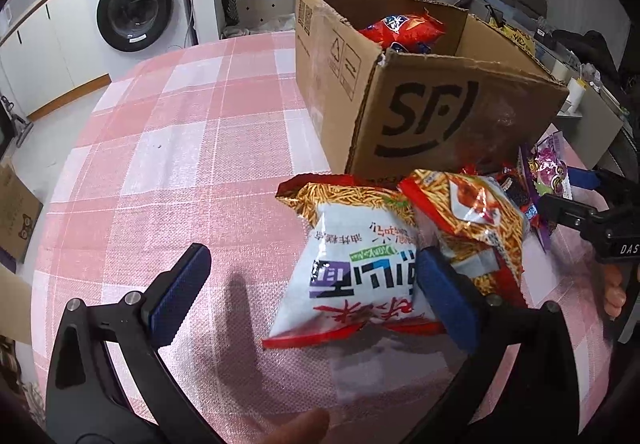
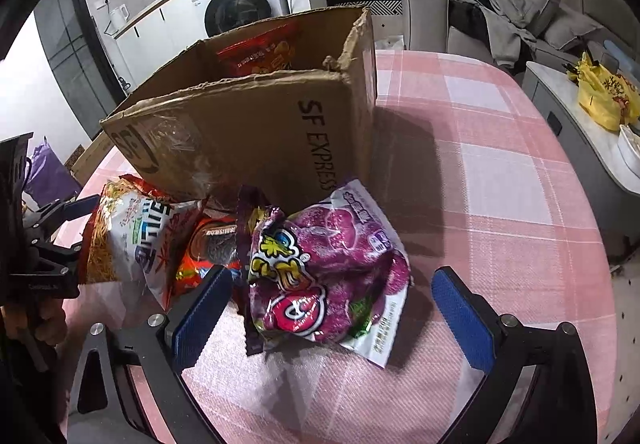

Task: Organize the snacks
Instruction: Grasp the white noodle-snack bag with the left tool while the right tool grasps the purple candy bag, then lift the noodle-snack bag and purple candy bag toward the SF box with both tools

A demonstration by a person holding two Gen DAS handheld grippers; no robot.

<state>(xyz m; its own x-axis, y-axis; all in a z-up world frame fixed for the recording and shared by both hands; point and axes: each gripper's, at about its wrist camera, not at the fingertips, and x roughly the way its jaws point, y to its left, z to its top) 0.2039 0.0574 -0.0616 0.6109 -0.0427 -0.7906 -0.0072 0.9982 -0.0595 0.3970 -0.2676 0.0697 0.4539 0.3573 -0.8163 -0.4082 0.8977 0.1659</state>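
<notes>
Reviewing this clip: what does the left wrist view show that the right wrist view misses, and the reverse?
Only the left wrist view shows the open left gripper over the white noodle-snack bag, a second noodle bag beside it, and the big SF logo on the cardboard box.

Only the right wrist view shows the open right gripper straddling the purple candy bag, the box's SF EXPRESS side, and a yellow bag on a side counter.

Both show the box with a red snack bag inside, the pink checked tablecloth and the washing machine.
</notes>
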